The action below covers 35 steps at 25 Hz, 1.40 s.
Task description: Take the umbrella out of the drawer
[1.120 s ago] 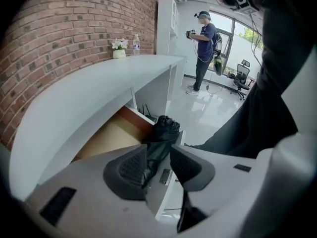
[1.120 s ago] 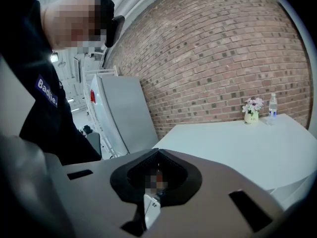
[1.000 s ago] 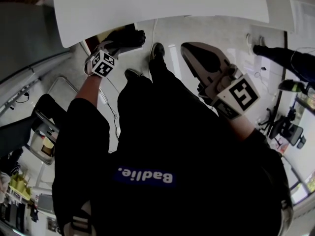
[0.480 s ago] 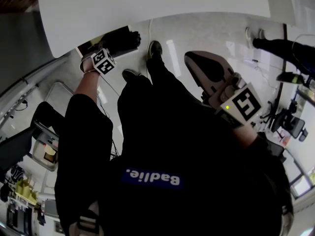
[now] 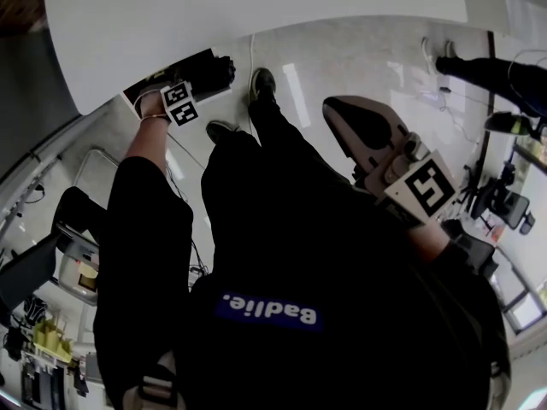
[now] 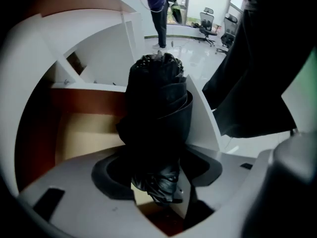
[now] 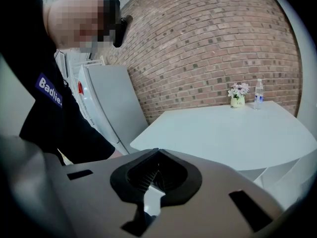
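A folded black umbrella (image 6: 158, 108) lies in the open drawer (image 6: 84, 133) with the pale wooden bottom, under the white table. My left gripper (image 6: 157, 180) points steeply down at it. Its jaws are opening, and the umbrella's bunched end sits between them with no pad pressing on it. In the head view the left gripper (image 5: 195, 88) hangs over the drawer (image 5: 149, 82) with the umbrella (image 5: 214, 71) at its tip. My right gripper (image 5: 335, 109) hovers at the right over the floor, shut and holding nothing. In its own view the right gripper (image 7: 154, 168) faces the table.
The white round table (image 5: 256, 7) overhangs the drawer. A flower pot (image 7: 237, 100) and a bottle (image 7: 258, 90) stand on the table (image 7: 223, 128). My feet (image 5: 261, 84) are beside the drawer. Another person (image 6: 158, 9) and office chairs (image 6: 208, 21) are farther off.
My left gripper has sunk toward the drawer and rolled, so its marker cube looks smaller and turned. The right gripper has dropped a little.
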Tool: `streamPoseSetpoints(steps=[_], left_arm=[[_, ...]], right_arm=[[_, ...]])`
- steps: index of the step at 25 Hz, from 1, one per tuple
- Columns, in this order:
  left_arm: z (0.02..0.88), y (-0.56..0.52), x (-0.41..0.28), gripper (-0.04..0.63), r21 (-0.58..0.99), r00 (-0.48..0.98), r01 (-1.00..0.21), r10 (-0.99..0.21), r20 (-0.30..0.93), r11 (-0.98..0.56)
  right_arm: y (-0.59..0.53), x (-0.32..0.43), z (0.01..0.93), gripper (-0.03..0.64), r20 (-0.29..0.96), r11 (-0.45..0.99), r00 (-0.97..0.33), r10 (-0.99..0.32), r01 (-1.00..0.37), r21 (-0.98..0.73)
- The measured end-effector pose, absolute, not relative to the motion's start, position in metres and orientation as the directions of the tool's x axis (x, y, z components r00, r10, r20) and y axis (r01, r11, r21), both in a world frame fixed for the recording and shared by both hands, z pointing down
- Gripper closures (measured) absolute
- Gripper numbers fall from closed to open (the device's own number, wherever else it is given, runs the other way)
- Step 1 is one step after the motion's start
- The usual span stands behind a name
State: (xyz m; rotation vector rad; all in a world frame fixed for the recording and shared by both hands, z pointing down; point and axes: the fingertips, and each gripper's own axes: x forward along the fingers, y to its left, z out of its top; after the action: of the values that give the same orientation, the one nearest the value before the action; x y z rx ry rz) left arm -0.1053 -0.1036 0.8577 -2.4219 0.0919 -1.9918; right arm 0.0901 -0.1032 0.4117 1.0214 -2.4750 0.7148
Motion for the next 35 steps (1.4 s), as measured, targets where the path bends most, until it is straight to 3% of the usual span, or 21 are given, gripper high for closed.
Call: streamPoseSetpoints(steps=[3,15,19,28,35], left_arm=[[0.864,-0.104,-0.1,0.318,-0.032,0.152,0.045,-0.024,0.988,-0.998],[0.876,-0.103,-0.094,0.295,0.059,0.058,0.195,0.072,0.996,-0.979],[0.876,-0.1,-0.094,0.327,0.065,0.005,0.226,0.068,0.998,-0.972],[0.859,-0.095,-0.095,0.357,0.007,0.078,0.164,0.02,0.997,-0.986],[0.81,-0.101,-0.088,0.359,-0.064,0.184,0.036,-0.056,0.981,-0.997]], right_arm=[[-0.103,0.095,0.413,0.591,0.518,0.604,-0.661,-0.543,-0.736,-0.305],[-0.098,0.106,0.418,0.591,0.552,0.587,-0.631,-0.545,-0.758,-0.286],[-0.097,0.11,0.417,0.591,0.562,0.575,-0.616,-0.551,-0.769,-0.279],[-0.098,0.108,0.408,0.591,0.54,0.583,-0.62,-0.569,-0.767,-0.267],[-0.094,0.088,0.39,0.591,0.5,0.623,-0.664,-0.556,-0.731,-0.277]])
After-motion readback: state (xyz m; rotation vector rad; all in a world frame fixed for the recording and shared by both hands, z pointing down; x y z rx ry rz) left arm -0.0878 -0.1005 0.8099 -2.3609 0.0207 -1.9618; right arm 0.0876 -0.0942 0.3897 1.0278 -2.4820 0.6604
